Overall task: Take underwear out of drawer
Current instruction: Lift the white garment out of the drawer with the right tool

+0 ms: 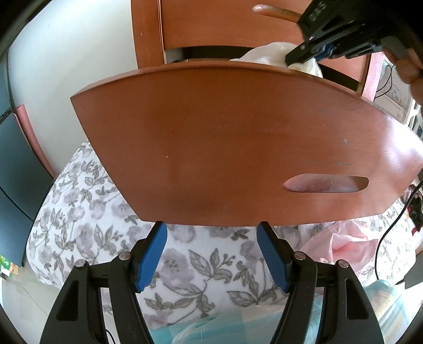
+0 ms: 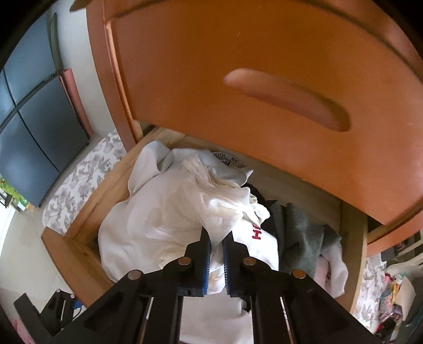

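Wood filled most of the left wrist view: the pulled-out drawer front (image 1: 238, 148) with its recessed handle slot (image 1: 326, 184) stood just ahead of the left gripper (image 1: 212, 254), whose blue pads (image 1: 152, 260) were spread wide and held nothing. Below lay a floral bedspread (image 1: 87, 206). Over the drawer's top edge, at the upper right, the right gripper (image 1: 304, 57) was seen pinching a pale garment (image 1: 267, 55) that rose just above the rim, under the closed drawer above (image 1: 224, 23).

From the right wrist view, the right gripper (image 2: 217, 246) had its jaws drawn narrow on a fold of white underwear (image 2: 201, 195), which sat on top of a heap in the open drawer (image 2: 79, 211). A white garment with red lettering (image 2: 257, 235) and a grey cloth (image 2: 301, 232) lay beside it, touching.

Judging by this, the grasp was made and the lift was the step in hand. The next move would call for raising the cloth up and toward the person, clear of the drawer front. Room looked tight behind, where the upper drawer front (image 2: 264, 79) overhung the heap; the open side was toward the camera. The neighbouring clothes could drag along with the pull
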